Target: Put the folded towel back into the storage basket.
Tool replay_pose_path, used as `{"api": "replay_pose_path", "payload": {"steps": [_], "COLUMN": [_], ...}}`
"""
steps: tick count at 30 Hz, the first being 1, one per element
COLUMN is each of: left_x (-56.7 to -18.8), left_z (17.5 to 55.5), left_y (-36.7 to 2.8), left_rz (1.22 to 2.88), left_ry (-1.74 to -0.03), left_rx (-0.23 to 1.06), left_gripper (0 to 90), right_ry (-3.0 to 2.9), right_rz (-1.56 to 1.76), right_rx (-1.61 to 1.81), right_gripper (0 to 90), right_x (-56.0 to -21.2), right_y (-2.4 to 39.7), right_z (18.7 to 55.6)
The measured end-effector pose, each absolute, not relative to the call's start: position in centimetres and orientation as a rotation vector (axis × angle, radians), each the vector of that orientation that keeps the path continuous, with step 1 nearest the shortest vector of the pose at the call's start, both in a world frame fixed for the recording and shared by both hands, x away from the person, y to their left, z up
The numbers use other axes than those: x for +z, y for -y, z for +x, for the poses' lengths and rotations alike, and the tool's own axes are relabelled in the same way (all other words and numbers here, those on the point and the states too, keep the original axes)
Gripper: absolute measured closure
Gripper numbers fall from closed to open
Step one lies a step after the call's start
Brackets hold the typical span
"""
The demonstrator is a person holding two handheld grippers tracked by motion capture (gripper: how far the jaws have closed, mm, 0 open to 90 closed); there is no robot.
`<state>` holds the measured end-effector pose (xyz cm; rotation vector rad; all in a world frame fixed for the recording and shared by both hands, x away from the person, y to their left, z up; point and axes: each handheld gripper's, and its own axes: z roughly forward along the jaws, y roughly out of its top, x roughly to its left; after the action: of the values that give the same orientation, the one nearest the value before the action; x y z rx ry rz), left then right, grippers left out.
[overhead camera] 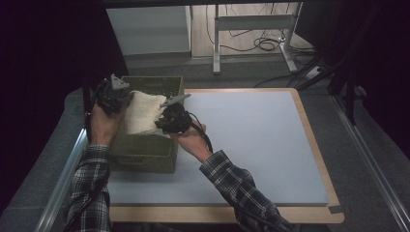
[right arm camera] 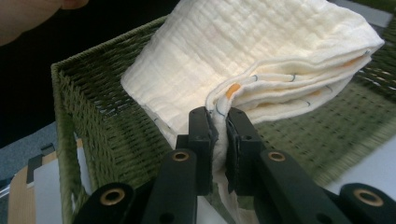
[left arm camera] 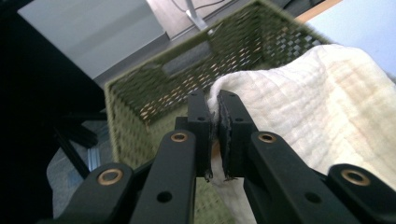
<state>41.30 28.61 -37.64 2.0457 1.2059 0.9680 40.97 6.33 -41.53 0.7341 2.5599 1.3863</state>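
Note:
A folded cream cloth (overhead camera: 142,112) hangs over a green woven basket (overhead camera: 145,154) at the table's left side. My left gripper (overhead camera: 121,99) is shut on the cloth's left edge, seen close up in the left gripper view as cream cloth (left arm camera: 322,107) pinched between the black jaws of the left gripper (left arm camera: 215,100). My right gripper (overhead camera: 162,121) is shut on the cloth's right edge. In the right gripper view the cloth (right arm camera: 243,51) shows several folded layers clamped by the right gripper (right arm camera: 217,116), above the basket (right arm camera: 107,140).
A light grey mat (overhead camera: 251,145) covers the wooden table (overhead camera: 319,145) to the right of the basket. Behind the table stand a white cabinet (overhead camera: 150,29) and a metal desk frame (overhead camera: 251,29) with cables on the floor.

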Motion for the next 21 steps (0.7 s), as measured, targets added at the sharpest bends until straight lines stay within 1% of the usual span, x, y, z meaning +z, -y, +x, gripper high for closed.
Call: {"api": "replay_pose_path", "payload": {"steps": [10,14,21], "left_x": [-39.2,-40.1,-41.7], "left_z": [41.0,41.6,42.9], "left_y": [-31.8,-31.6,-30.6], "left_rz": [2.045,2.075,2.120], "left_ry": [-1.276,-1.278,-1.265], "left_rx": [0.955,0.948,0.915], "left_gripper": [84.3,84.2,84.1], "right_ry": [-2.624,-2.642,-2.660], "right_rz": [0.694,0.696,0.731], "right_rx": [1.315,1.252,1.174], "right_gripper": [81.7,81.6,81.3], "right_x": [-42.6,-43.0,-43.7], "right_y": [-10.9,-11.7,-11.6], "right_z": [40.9,41.1,41.8]}}
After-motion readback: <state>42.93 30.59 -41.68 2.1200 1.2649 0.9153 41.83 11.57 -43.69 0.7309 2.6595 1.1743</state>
